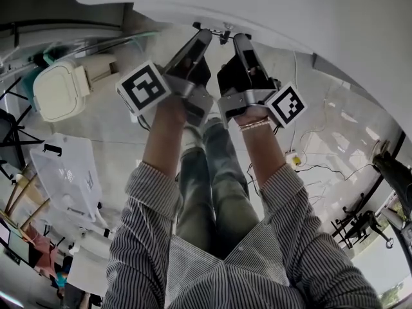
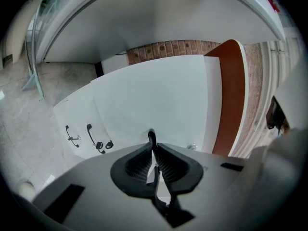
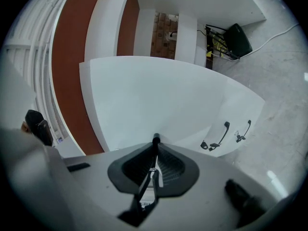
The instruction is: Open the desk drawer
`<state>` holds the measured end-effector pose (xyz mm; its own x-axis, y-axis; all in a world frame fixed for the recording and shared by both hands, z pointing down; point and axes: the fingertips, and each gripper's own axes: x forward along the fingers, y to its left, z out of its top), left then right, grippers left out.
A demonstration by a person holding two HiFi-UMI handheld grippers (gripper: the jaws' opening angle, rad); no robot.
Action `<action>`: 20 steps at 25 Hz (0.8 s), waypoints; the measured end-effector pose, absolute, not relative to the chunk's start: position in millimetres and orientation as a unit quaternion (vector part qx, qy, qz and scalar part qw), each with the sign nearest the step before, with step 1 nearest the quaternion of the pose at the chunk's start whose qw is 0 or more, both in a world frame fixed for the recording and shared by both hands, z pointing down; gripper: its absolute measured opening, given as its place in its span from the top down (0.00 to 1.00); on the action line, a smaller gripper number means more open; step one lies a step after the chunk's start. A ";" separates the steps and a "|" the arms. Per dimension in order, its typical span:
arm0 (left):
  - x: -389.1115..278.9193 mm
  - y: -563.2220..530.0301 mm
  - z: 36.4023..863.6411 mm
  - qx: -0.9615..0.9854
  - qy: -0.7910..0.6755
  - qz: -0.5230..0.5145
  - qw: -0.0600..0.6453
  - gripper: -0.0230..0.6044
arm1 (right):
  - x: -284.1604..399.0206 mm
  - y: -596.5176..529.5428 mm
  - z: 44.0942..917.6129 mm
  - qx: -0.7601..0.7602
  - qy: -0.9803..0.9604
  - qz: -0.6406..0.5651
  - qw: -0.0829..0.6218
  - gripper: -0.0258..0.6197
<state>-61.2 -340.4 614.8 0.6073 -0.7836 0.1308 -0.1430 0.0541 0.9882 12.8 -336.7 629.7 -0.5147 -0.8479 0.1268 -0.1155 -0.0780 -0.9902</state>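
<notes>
The white desk (image 1: 302,8) fills the top of the head view, and a thin black drawer handle (image 1: 222,33) sits under its edge. My left gripper (image 1: 203,36) and right gripper (image 1: 240,40) reach side by side to that handle. In the left gripper view the left gripper (image 2: 152,142) is shut on the black handle bar (image 2: 152,134), in front of the white drawer front (image 2: 159,93). In the right gripper view the right gripper (image 3: 155,144) is likewise shut on the handle bar (image 3: 156,138), with the drawer front (image 3: 154,95) behind it.
A lower cabinet beside the drawer has two more black handles (image 2: 90,134) (image 3: 224,131), one with keys hanging (image 2: 103,145). A brown side panel (image 2: 233,95) flanks the drawer. On the floor are a cream bin (image 1: 61,89), a clear box (image 1: 64,172) and cables (image 1: 297,160).
</notes>
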 end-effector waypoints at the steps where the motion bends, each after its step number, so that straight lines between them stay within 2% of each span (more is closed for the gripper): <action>1: -61.9 -335.4 611.4 0.637 -0.361 -0.259 0.630 0.90 | 11.3 -331.6 627.4 -0.394 0.611 -0.619 0.296 0.90; 20: -71.7 -277.1 629.8 0.612 -0.388 -0.252 0.642 0.90 | 6.1 -279.5 636.6 -0.391 0.607 -0.629 0.288 0.90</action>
<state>-71.7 -277.1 629.8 0.5725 -0.7975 0.1903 -0.1511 0.1255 0.9805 6.1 -279.5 636.6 -0.5285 -0.8369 0.1426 -0.1117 -0.0980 -0.9889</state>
